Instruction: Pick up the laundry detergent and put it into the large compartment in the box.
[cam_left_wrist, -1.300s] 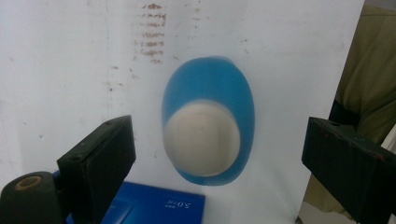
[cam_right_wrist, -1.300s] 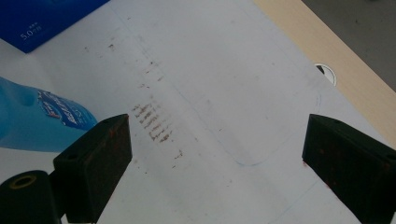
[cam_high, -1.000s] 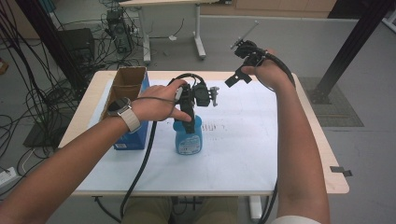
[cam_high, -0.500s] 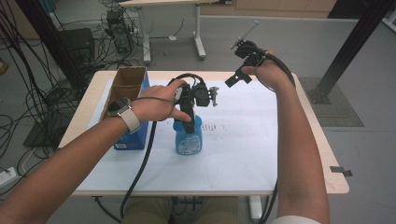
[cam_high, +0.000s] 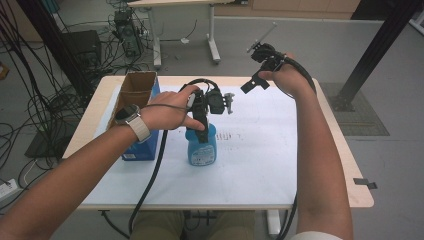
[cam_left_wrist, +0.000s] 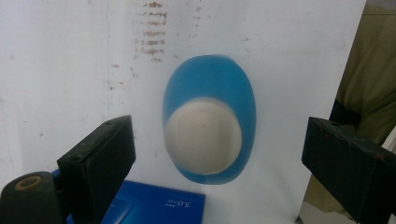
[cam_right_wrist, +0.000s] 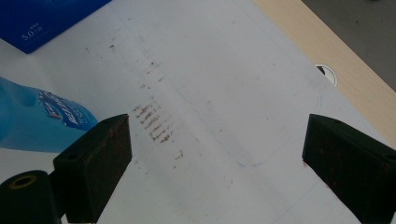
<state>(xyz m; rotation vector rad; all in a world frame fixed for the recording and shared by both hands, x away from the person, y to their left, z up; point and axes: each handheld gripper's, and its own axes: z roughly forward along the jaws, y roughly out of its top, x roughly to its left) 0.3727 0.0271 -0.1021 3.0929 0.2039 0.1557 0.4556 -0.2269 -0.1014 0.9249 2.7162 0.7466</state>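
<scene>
Table (cam_high: 310, 150) with a white sheet over it lay before me in the high view, and a blue bottle (cam_high: 202, 148) stood upright on the sheet, left of the middle. My left gripper (cam_high: 209, 102) hung right over the bottle's top, my left hand (cam_high: 167, 111) wrapped round its handle, a watch (cam_high: 131, 115) on the wrist. Left of the bottle sat a blue box (cam_high: 141, 147) with an open cardboard box (cam_high: 136, 89) just beyond it. My right gripper (cam_high: 260, 62) was raised above the far right part of the table, well apart from the bottle; from up there I could not tell how its jaws stood.

In the left gripper view I looked straight down on the bottle (cam_left_wrist: 209, 119), its pale cap (cam_left_wrist: 202, 135) inside the blue oval of its shoulders. My left gripper (cam_left_wrist: 215, 154) had its jaws spread wide, one on each side of the bottle and neither touching it. The blue box (cam_left_wrist: 154, 205) showed at the bottom edge, and faint brown smudges (cam_left_wrist: 152, 30) marked the sheet.

In the right gripper view my right gripper (cam_right_wrist: 217, 158) was likewise wide apart, gripping nothing, above the bare sheet with its brown smudges (cam_right_wrist: 156, 123). The bottle (cam_right_wrist: 37, 123) lay at the left edge, the blue box (cam_right_wrist: 46, 16) in the top left corner.
</scene>
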